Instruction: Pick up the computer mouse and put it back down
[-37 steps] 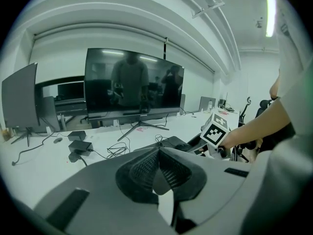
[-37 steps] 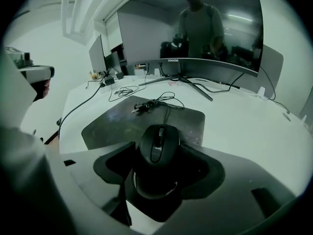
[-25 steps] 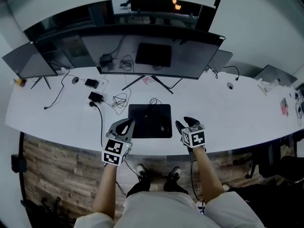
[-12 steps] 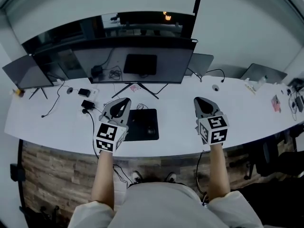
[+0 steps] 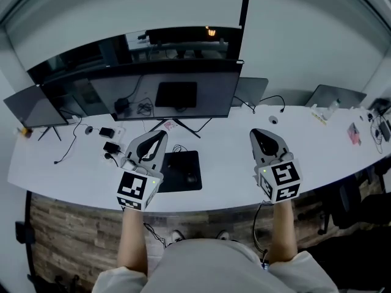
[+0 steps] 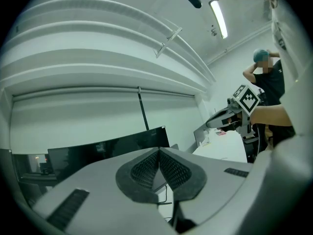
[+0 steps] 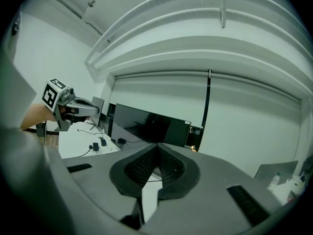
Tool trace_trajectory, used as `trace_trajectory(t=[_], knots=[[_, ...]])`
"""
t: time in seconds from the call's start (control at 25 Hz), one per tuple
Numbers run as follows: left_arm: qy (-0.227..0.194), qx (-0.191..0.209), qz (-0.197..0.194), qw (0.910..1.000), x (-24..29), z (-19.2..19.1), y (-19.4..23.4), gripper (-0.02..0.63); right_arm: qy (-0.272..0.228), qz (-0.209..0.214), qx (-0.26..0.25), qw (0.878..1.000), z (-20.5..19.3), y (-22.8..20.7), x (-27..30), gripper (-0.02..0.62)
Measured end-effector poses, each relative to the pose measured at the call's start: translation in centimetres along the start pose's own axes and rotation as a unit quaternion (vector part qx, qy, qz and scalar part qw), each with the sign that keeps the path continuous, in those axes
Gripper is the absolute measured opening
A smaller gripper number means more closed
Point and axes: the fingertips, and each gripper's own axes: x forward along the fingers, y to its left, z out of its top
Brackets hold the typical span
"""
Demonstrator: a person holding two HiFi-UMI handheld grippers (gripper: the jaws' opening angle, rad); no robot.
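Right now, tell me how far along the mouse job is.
Looks done: the mouse lies on the mouse pad, clear of both grippers. In hand: nothing; the left gripper and right gripper are shut, empty, held above the desk. Left: nothing visible, though the lift itself cannot be confirmed.

- The left gripper [image 5: 157,138] is held above the near edge of the tabletop [image 5: 232,157], left of its middle. It points away from the person, and its jaws meet tip to tip with nothing between them.
- The right gripper [image 5: 261,135] is held well apart to the right, also above the near edge, with its jaws pressed together and empty.
- The left forearm [image 5: 131,240] and right forearm [image 5: 282,231] are bare and reach forward, roughly parallel.
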Motion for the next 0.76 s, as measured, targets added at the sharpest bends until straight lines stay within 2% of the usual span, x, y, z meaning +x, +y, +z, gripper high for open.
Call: trace_trajectory(t=[0.76], knots=[[-0.002,-0.008,-0.014,0.9999,0.0,-0.6,-0.7,0.017,0.006,0.002,-0.003,1.0,0.0,1.6,0.0,0.012]])
